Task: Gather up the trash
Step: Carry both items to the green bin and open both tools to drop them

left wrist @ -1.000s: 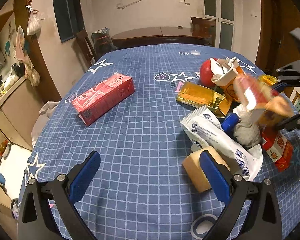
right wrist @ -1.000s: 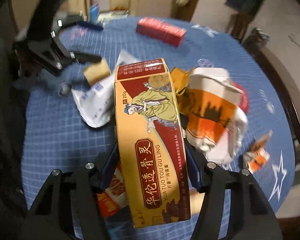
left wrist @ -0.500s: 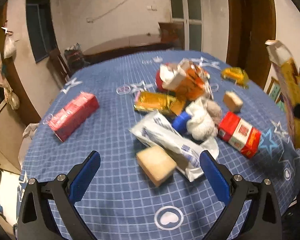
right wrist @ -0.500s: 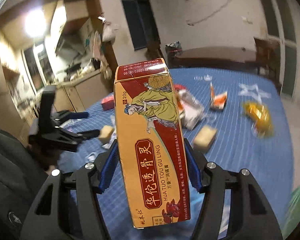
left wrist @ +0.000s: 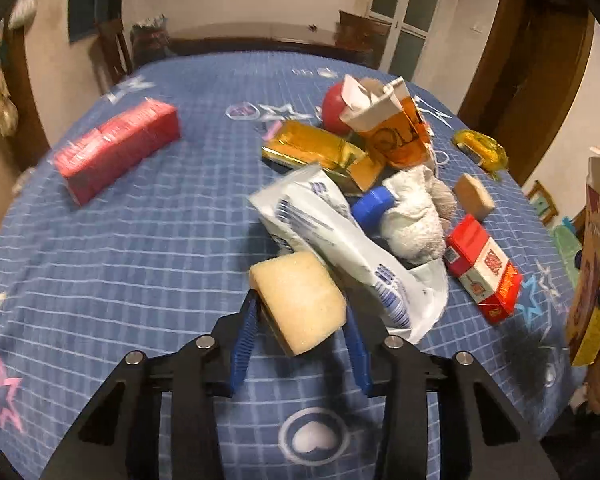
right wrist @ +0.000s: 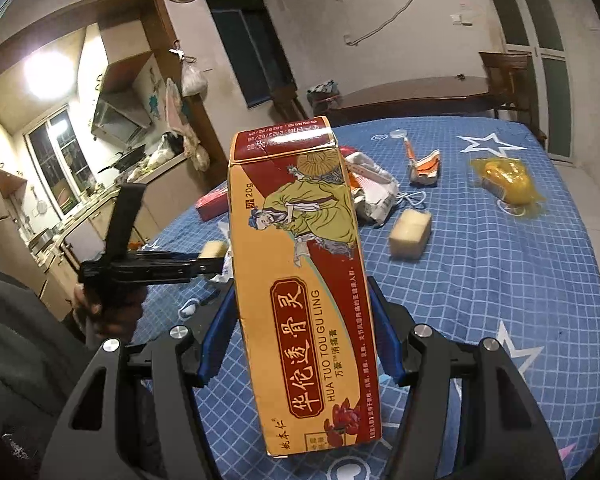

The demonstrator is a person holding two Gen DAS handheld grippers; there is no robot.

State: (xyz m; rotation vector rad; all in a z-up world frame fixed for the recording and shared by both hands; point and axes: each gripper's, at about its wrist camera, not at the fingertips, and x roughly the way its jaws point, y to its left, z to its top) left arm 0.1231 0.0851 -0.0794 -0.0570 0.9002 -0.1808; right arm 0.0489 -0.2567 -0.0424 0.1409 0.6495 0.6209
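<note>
A pale yellow sponge block (left wrist: 296, 292) sits tilted between the blue pads of my left gripper (left wrist: 301, 312), whose jaws are closing with both pads against its sides. It lies at the near end of a trash pile on the blue checked tablecloth (left wrist: 140, 260). In the right wrist view, that left gripper (right wrist: 212, 266) reaches in from the left. My right gripper (right wrist: 302, 300) is shut on a tall yellow and red carton (right wrist: 296, 240), held upright above the table. The same carton (left wrist: 596, 264) shows at the right edge of the left wrist view.
The pile holds a white plastic bag (left wrist: 332, 240), a gold packet (left wrist: 312, 152), an orange paper cup (left wrist: 396, 136), a white cloth (left wrist: 412, 216) and a red and white pack (left wrist: 482, 272). A red box (left wrist: 116, 152) lies apart at left. A second sponge (right wrist: 410, 234) and a yellow wrapper (right wrist: 508, 184) lie further right.
My left gripper has come in over the sponge and its jaws have narrowed from wide open onto it. My right gripper has swung the carton away from the pile and upright.
</note>
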